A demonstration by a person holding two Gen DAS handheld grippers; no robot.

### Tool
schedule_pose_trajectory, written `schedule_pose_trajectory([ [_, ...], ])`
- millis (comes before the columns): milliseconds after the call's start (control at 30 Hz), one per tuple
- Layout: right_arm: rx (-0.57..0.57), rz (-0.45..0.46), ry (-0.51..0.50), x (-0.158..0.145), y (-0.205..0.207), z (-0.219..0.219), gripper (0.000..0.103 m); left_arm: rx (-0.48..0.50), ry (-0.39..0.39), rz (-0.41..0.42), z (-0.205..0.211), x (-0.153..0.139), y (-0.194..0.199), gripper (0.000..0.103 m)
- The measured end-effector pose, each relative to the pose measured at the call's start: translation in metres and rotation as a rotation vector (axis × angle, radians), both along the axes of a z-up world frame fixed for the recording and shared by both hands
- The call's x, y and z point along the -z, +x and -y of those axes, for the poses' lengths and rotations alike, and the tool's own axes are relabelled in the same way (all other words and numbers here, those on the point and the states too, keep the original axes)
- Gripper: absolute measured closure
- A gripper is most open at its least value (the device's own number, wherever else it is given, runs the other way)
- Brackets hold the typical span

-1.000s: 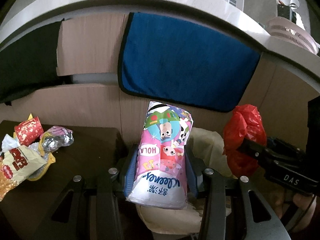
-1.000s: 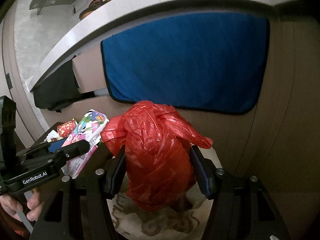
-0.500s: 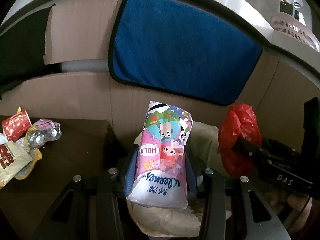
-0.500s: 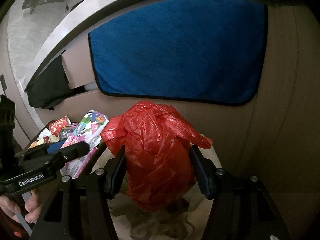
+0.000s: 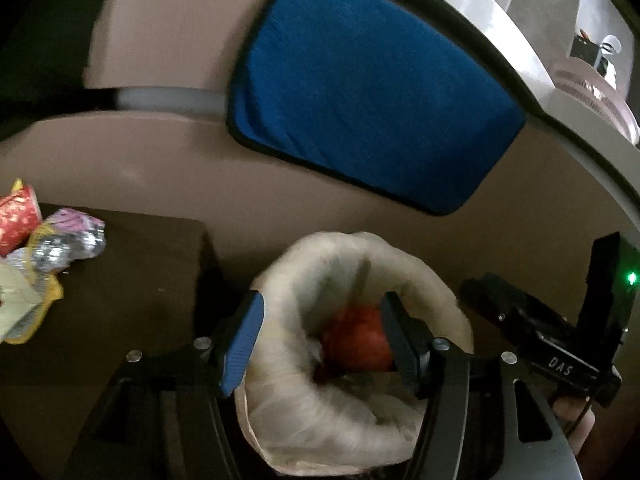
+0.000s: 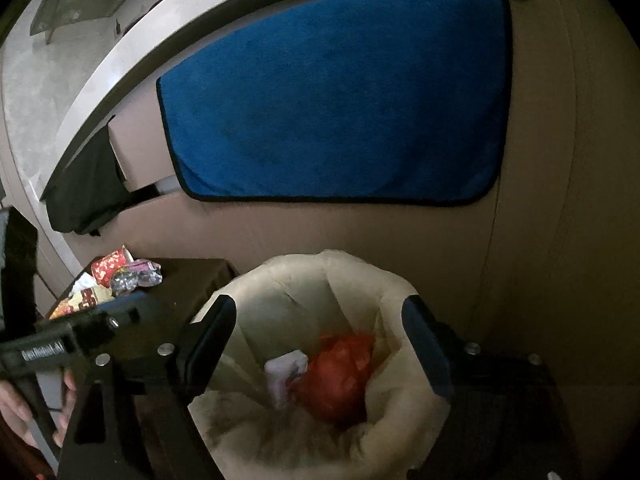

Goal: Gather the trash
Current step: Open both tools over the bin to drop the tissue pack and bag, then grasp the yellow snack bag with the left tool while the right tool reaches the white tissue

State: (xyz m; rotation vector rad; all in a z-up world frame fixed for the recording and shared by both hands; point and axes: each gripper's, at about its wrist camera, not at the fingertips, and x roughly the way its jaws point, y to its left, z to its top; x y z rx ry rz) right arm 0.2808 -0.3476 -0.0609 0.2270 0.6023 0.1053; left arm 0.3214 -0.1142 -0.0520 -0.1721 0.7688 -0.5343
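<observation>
now both bundles [image 6: 340, 376] inside bin [image 6: 400, 292]

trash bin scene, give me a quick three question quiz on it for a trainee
1. True or false: the red plastic bag lies inside the lined trash bin.
2. Multiple choice: what lies between the fingers of the right gripper? A) the red bag, clamped B) a snack wrapper C) nothing held, only the bin below.
3. Short answer: where is the trash not yet collected?

Key:
1. True. It lies in the bin beside a pale packet.
2. C. The jaws are opening, as are those of the left gripper, also with nothing gripped.
3. On the dark table left of the bin: a pile of wrappers.
</observation>
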Motion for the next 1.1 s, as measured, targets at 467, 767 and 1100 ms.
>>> schedule_pose_trajectory([
  [467,-0.076,0.050,-0.023,-0.015,-0.012,-0.049,0.020,-0.206,0.056,0.060,-0.120,-0.008,-0.037,0.042],
  [767,-0.279,0.086,-0.015,-0.027,-0.009,-0.141,0.020,-0.414,0.079,0.096,-0.250,-0.018,-0.056,0.042],
  [1100,-0.433,-0.065,-0.016,0.014,0.006,-0.234,0.020,-0.511,-0.118,-0.128,-0.333,0.031,-0.004,0.042],
])
